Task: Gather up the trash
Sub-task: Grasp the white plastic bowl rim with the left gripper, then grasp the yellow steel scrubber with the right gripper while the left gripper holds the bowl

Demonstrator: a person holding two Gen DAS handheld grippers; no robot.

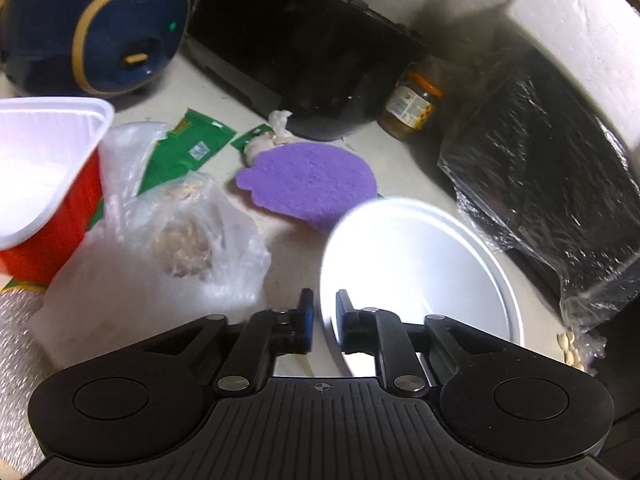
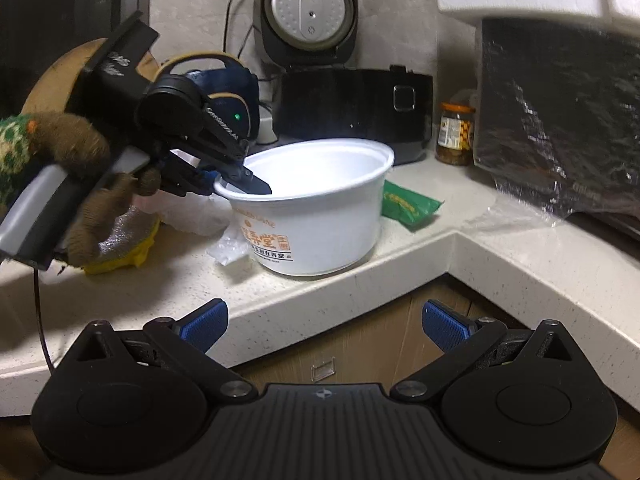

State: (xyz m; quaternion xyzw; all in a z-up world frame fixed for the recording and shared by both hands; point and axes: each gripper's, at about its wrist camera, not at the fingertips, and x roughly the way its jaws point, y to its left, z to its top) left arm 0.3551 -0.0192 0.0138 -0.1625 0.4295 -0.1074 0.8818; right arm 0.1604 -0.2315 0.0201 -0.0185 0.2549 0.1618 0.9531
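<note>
White bowl (image 2: 316,204) standing on the table (image 2: 400,256) near its edge, probably light, thin-walled and easily crushed, so best taken by the rim. Left claw (image 2: 244,180) pinched shut on that rim at the bowl's near-left side. Right claw (image 2: 324,326) wide open, holding nothing, hanging just off the table edge.
</note>
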